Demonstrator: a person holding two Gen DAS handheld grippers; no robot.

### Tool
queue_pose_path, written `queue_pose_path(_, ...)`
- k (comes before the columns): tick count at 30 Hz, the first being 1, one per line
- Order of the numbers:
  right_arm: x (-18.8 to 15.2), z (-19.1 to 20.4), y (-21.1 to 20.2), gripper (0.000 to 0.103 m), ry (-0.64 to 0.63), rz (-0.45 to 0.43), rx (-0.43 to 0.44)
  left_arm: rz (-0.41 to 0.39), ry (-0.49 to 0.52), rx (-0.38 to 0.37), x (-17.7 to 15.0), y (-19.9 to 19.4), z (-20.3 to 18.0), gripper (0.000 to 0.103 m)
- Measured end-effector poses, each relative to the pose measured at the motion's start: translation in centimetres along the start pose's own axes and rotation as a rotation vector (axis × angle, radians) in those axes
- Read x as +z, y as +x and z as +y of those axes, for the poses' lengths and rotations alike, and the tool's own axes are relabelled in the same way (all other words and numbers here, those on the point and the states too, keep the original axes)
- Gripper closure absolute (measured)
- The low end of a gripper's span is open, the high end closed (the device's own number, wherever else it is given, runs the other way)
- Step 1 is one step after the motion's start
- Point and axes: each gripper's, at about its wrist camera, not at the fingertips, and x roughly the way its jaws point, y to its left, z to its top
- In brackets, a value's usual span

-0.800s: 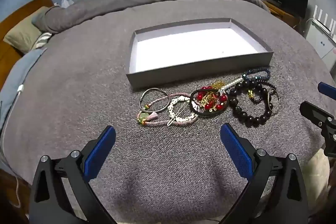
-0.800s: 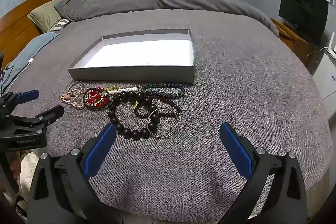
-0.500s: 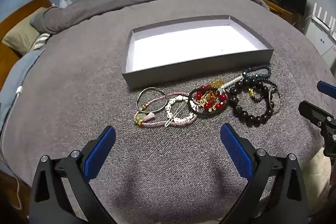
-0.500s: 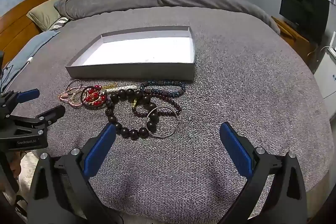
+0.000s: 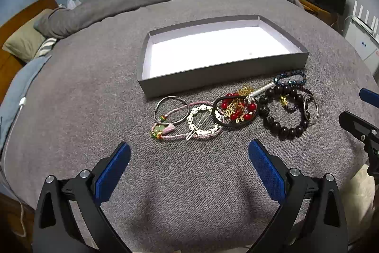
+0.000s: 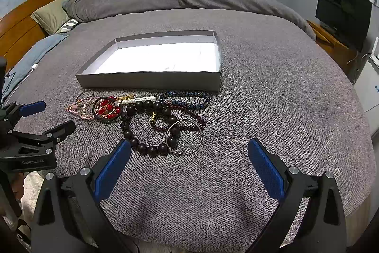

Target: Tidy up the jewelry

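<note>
While both claws are held above the grey bedspread (image 5: 94, 91), the left gripper (image 5: 189, 158) and the right gripper (image 6: 189, 154) are seen spread wide, gripping nothing. Tangled jewelry (image 5: 234, 109) is laid in a row just before the shallow grey box (image 5: 222, 74), whose white floor is seen bare.

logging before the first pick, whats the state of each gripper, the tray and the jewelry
left gripper: jaws open, holding nothing
right gripper: jaws open, holding nothing
shallow grey cardboard tray: upright, nothing in it
large dark wooden bead bracelet: on the blanket, outside the tray
plain silver metal bangle: flat, overlapping that bracelet
</note>
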Motion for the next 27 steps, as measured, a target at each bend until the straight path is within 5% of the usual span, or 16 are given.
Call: queue_pose_path(27, -0.16, 0.02, -0.05, 0.005, -0.001, 0.000, -0.001, 0.001, 0.003, 0.004, 0.06, -0.30, 0.09, 0.004)
